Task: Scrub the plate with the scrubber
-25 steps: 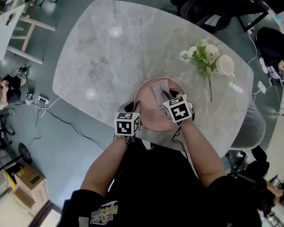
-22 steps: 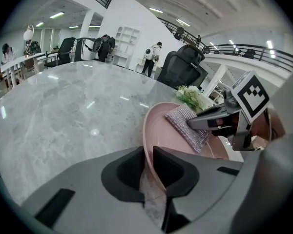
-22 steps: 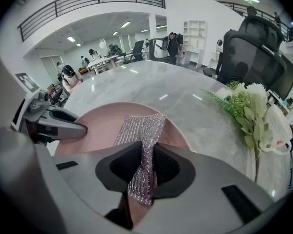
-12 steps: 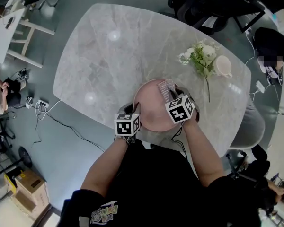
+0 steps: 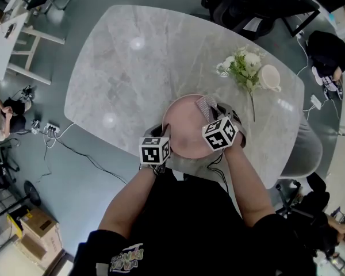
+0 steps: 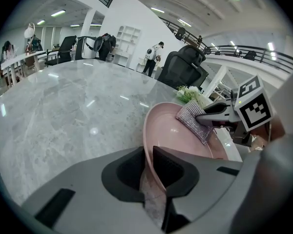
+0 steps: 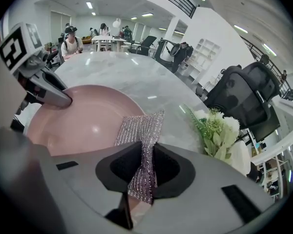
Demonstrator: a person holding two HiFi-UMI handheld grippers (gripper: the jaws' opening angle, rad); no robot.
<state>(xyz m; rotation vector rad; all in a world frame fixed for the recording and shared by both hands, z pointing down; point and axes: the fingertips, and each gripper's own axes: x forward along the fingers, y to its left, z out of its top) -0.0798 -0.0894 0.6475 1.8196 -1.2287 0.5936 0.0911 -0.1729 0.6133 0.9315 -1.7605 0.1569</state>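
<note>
Pink plate (image 5: 181, 132) sits at the desk's (image 5: 126, 62) near edge in the head view, scrubber (image 5: 206, 104) on its far-right rim, with flowers (image 5: 241, 66) and a cup (image 5: 269, 78) close beyond, easy to clip. In its own view the left gripper (image 6: 149, 169) has its jaws pinched on the plate's rim, a solid anchor. The right gripper (image 7: 142, 167), in its view, has its jaws clamped on the scrubber, so short flat strokes look best.

Pale pink plate (image 5: 184, 132), glittery silver mesh scrubber (image 5: 207, 104), grey veined marble table (image 5: 132, 68), black-and-white marker cube (image 5: 221, 133) beside scrubber, white-green flowers (image 5: 244, 65) beyond it

Plate (image 5: 184, 135) near rim under left hand-held gripper (image 5: 160, 131), scrubber (image 5: 206, 103) end under right hand-held gripper (image 5: 216, 110).
</note>
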